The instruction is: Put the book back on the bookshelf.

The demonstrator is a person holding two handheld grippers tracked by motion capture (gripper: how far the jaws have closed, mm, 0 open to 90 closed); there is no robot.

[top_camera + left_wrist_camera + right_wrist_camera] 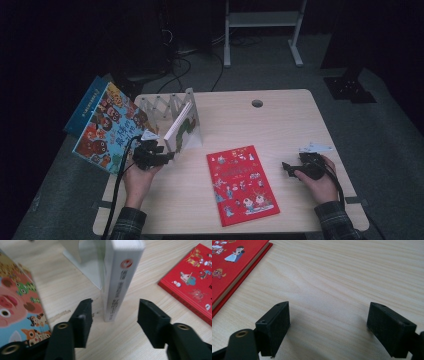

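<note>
Here, left tongs [113, 320] spread, pads clear of the white-spined book [120, 282] standing upright between and just ahead of them (leaning in the metal rack [170, 107]), right tongs [328, 327] spread over bare counter [342, 277], red book [242, 184] flat between both tongs.

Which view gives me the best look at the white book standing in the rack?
The left gripper view: the white book stands upright, spine on, just past the open left claw, untouched. The high view shows it small and dim, leaning in the rack. The right gripper view faces bare table and the red book instead.
</note>
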